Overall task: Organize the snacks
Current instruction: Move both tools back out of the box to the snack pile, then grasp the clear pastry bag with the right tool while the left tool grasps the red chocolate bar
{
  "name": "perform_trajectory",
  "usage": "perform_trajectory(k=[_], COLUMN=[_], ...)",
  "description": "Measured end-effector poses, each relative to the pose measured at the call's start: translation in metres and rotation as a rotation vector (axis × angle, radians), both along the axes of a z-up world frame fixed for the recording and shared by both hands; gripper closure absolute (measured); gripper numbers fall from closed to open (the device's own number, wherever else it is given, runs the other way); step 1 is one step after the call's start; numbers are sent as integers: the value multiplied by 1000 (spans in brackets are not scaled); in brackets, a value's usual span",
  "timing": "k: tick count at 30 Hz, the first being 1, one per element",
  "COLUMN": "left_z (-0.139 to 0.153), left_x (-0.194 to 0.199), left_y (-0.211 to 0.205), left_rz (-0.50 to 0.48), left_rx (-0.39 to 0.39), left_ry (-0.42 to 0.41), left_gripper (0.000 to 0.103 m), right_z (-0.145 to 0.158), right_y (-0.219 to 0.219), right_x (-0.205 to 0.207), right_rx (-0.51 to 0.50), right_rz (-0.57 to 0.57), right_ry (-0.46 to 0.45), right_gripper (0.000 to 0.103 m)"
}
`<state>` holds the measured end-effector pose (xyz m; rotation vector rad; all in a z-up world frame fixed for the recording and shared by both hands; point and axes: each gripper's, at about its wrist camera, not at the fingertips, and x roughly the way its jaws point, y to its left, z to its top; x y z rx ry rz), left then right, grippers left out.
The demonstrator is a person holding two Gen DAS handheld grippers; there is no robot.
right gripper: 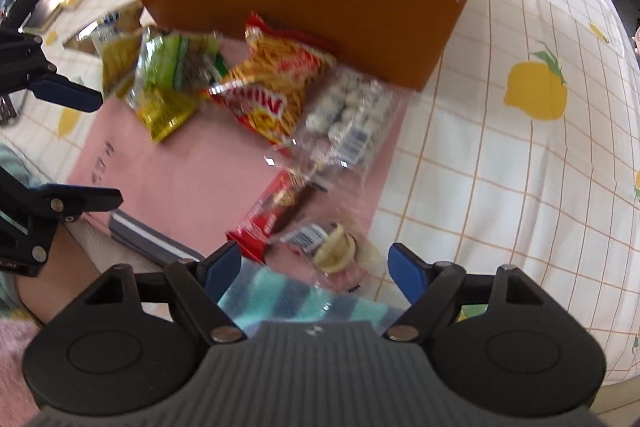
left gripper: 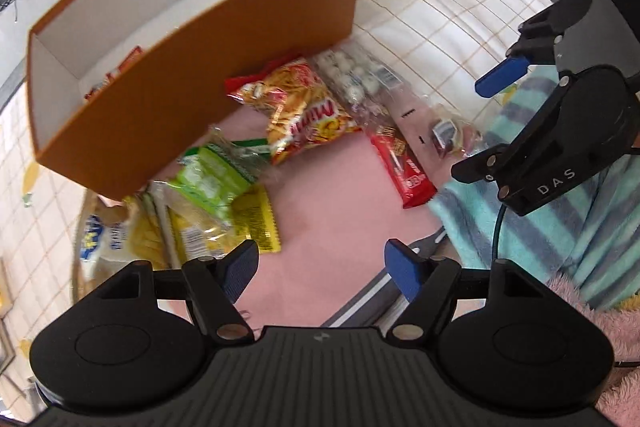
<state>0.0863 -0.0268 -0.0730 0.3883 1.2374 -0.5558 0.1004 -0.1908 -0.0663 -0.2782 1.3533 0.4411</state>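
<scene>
Two fisheye wrist views looked steeply down on a table under a white cloth (right gripper: 500, 187) with an orange grid and yellow lemons, with a pink mat (left gripper: 328, 211) lying on it. In the left wrist view, the left gripper (left gripper: 322, 269) filled the bottom of the frame, its blue-padded jaws standing well apart over bare pink mat with nothing between them. An open orange box (left gripper: 208, 83) with white inner walls sat in the upper left, and a few packets showed on its floor at the frame's left. The loose snacks lay on the mat just below and right of the box: a red and yellow bag of crisps (left gripper: 304, 111) in the middle, a clear pack of white round sweets (left gripper: 352, 75) touching the bag's upper right, a red wrapped bar (left gripper: 404, 163) to the right, a green packet (left gripper: 212, 179) lying on a yellow one (left gripper: 256, 227) at lower left, and a pale bag (left gripper: 108, 239) at the far left edge. The right gripper (left gripper: 486, 123) entered from the right edge, jaws also spread wide and empty — a small clear-wrapped item (left gripper: 448, 135) lay on the mat between its fingers, untouched. In the right wrist view that gripper hovered above a striped teal cloth (right gripper: 304, 299) at the bottom — both views were motion-blurred
</scene>
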Motion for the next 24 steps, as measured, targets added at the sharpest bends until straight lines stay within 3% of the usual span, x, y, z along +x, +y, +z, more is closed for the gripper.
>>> perform_trajectory(k=[5,8,13,16,19,24], left_z=[-6,-8,-15,-19,-24,-31], left_x=[0,4,13,20,26,34], left_y=[-17,-31,-44,-46,-49,-60], left_rz=[-21,-35,-37,-20,-7,10], left_rx=[-92,-114,-122,-128,-132,-126], left_ry=[15,6,20,43,59,54], left_gripper=[22,23,26,28,29,29], right_z=[-18,-21,-24,-25,-25,-24], right_y=[-6,-11,-8,-7,-12,-24], right_x=[-2,2,5,9,15,22], right_rx=[-44,-20,17,16,30,-40], right_rz=[72,85,138,147,133,140], right_ry=[2,8,-2,-29,-4,8], right_gripper=[36,41,46,59,62,64])
